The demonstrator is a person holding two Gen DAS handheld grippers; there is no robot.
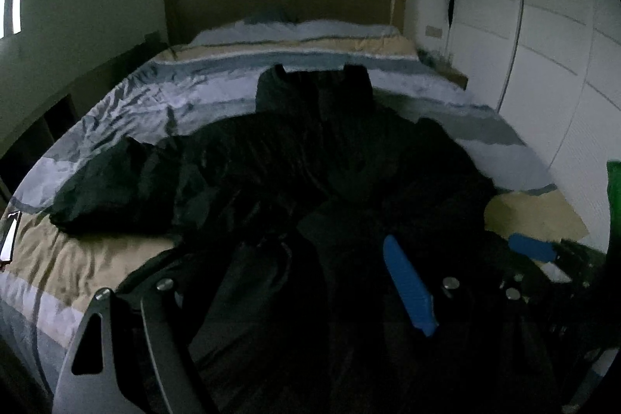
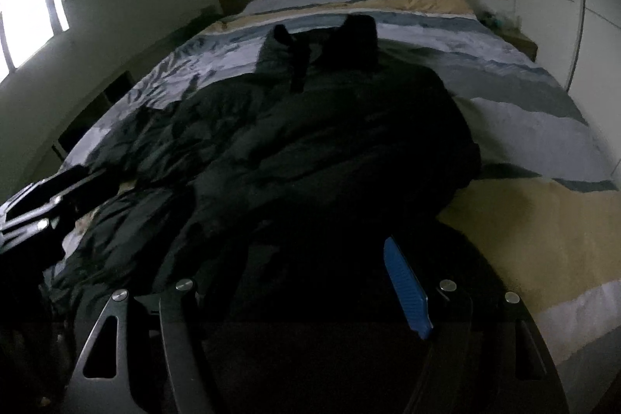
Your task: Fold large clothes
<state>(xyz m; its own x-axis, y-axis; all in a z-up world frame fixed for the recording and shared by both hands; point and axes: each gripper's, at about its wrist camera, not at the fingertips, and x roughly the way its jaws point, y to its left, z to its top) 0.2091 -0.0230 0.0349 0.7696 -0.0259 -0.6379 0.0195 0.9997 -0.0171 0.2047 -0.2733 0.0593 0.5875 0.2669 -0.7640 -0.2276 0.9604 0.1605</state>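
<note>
A large black padded coat [image 1: 310,161] lies spread on the bed, collar toward the headboard, one sleeve [image 1: 112,189] stretched out to the left. It also shows in the right wrist view [image 2: 330,142]. My left gripper [image 1: 310,282] is at the coat's near hem; only its right blue finger [image 1: 407,290] shows, the other is lost in dark fabric. My right gripper [image 2: 310,282] is also at the hem, with one blue finger [image 2: 405,290] visible. The right gripper appears in the left wrist view [image 1: 531,247], and the left gripper in the right wrist view [image 2: 35,216].
The bed [image 1: 128,103] has a striped blue, grey and tan cover and a wooden headboard [image 1: 279,2]. White wardrobe doors [image 1: 543,45] stand on the right. A window [image 2: 27,14] is on the left. A nightstand [image 2: 520,41] stands beside the headboard.
</note>
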